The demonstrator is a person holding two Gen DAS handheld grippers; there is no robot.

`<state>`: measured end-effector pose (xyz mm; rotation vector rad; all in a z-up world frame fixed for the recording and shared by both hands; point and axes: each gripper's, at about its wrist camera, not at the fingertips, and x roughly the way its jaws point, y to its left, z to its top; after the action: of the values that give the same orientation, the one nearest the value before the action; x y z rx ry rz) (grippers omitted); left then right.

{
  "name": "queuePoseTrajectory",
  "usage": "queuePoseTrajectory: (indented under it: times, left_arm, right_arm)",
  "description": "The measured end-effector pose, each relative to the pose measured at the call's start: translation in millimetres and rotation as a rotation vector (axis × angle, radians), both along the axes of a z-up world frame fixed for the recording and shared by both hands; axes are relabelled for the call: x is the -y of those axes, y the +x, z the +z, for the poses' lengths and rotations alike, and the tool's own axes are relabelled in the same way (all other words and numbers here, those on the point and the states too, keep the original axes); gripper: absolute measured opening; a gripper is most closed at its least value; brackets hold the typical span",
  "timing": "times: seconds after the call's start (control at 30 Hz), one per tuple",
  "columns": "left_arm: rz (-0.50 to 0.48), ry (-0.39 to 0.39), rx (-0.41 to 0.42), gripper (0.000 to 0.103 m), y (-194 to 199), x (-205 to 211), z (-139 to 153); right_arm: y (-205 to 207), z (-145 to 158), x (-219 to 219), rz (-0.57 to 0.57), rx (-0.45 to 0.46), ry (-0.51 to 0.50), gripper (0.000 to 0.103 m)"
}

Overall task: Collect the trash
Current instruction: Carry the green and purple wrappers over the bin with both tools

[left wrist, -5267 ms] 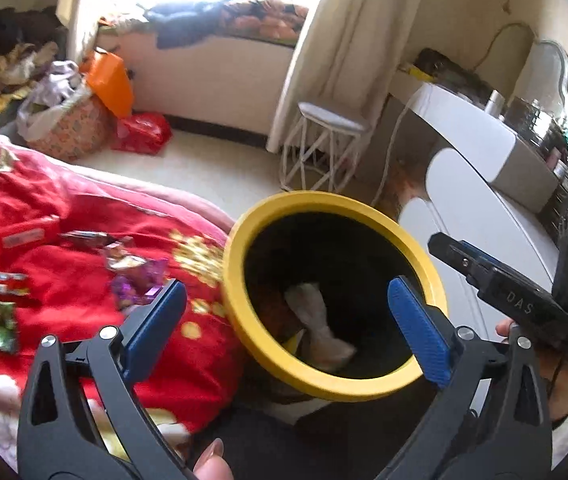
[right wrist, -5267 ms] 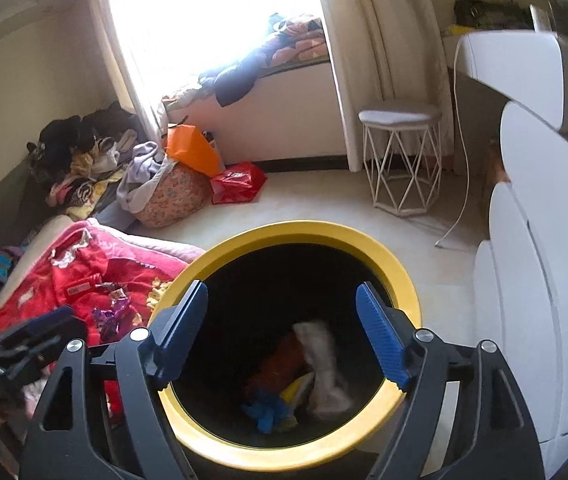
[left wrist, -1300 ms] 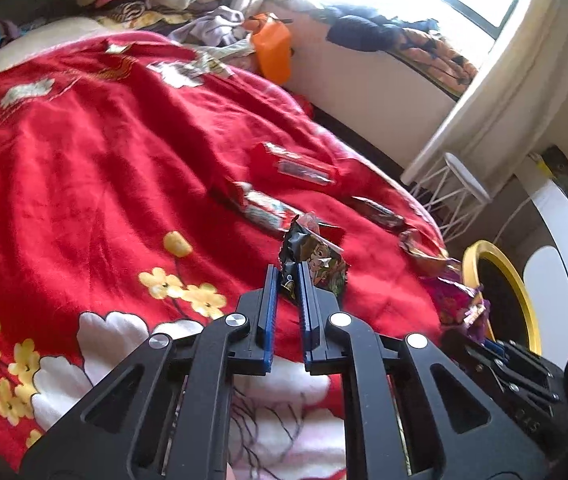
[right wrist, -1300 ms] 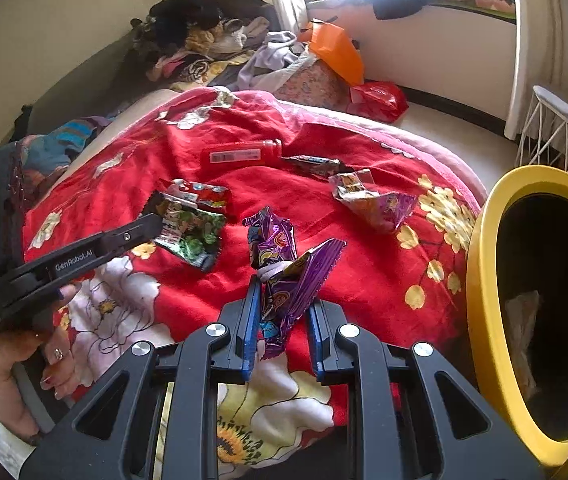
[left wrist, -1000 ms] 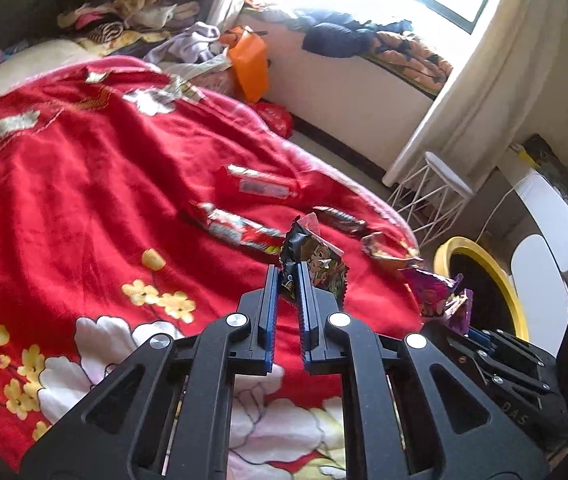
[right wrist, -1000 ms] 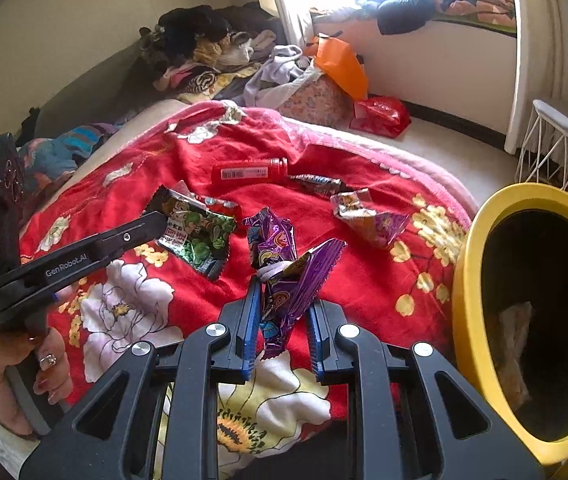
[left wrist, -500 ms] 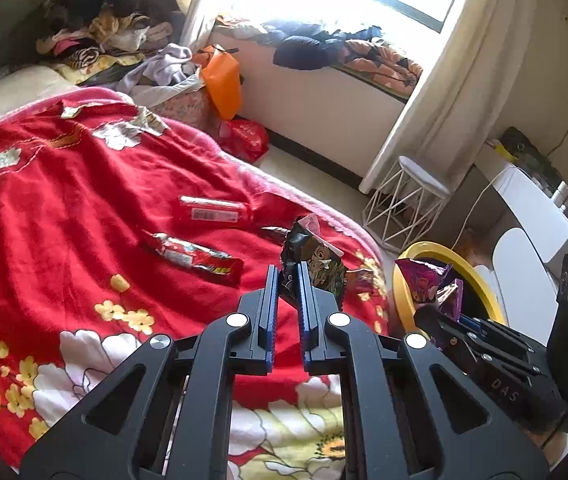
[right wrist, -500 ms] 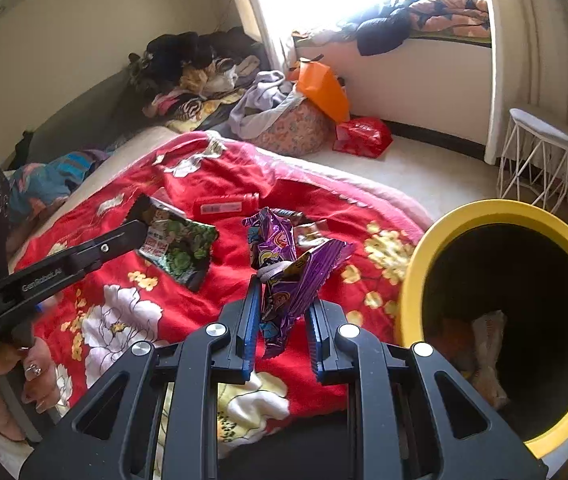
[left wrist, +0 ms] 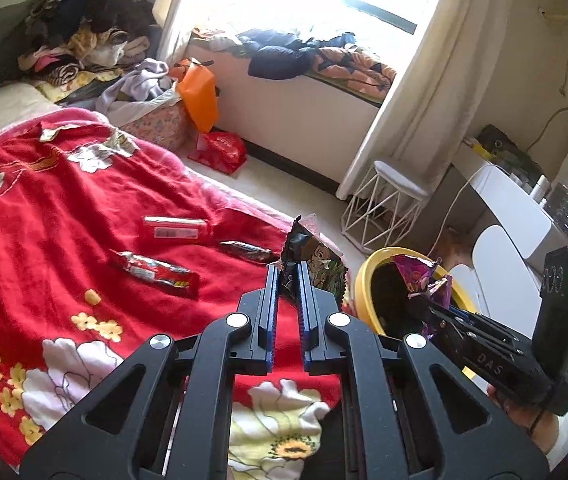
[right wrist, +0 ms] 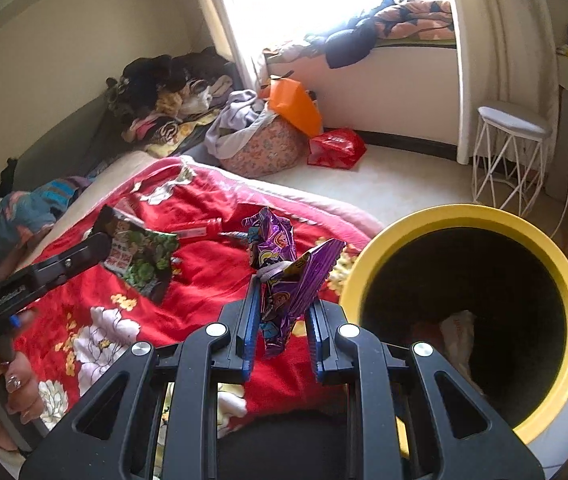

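Observation:
My left gripper (left wrist: 288,276) is shut on a dark green snack wrapper (left wrist: 316,262), held above the red blanket (left wrist: 43,208); that wrapper also shows in the right wrist view (right wrist: 139,256). My right gripper (right wrist: 284,300) is shut on a purple wrapper (right wrist: 284,264), held just left of the yellow-rimmed bin (right wrist: 472,216), which has trash inside. In the left wrist view the purple wrapper (left wrist: 420,276) hangs over the bin's mouth (left wrist: 368,276). Three wrappers (left wrist: 151,272) lie on the blanket.
A white wire stool (left wrist: 388,204) stands by the curtain. A floral basket of clothes (right wrist: 259,144), an orange bag (right wrist: 294,106) and a red bag (right wrist: 336,148) sit on the floor. A white desk (left wrist: 524,208) stands at right.
Both grippers have lifted their wrappers off the blanket and swung right toward the bin. The bin now fills more of the right wrist view.

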<state>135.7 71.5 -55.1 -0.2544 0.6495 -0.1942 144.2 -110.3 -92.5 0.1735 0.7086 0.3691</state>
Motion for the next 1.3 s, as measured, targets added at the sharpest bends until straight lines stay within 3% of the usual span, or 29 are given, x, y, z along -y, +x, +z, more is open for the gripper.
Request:
queuePoseTrajectory:
  times: [0.8, 1.3]
  left_arm:
    - [-0.093, 0.014, 0.022, 0.006, 0.0, 46.4, 8.7]
    - [-0.194, 0.036, 0.014, 0.006, 10.8, 101.3, 1.1]
  right_arm:
    - [0.6, 2.9, 60.0, -0.146, 0.012, 0.017, 0.02]
    - [3.7, -5.6, 103.6, -0.276, 0.008, -0.003, 0.02]
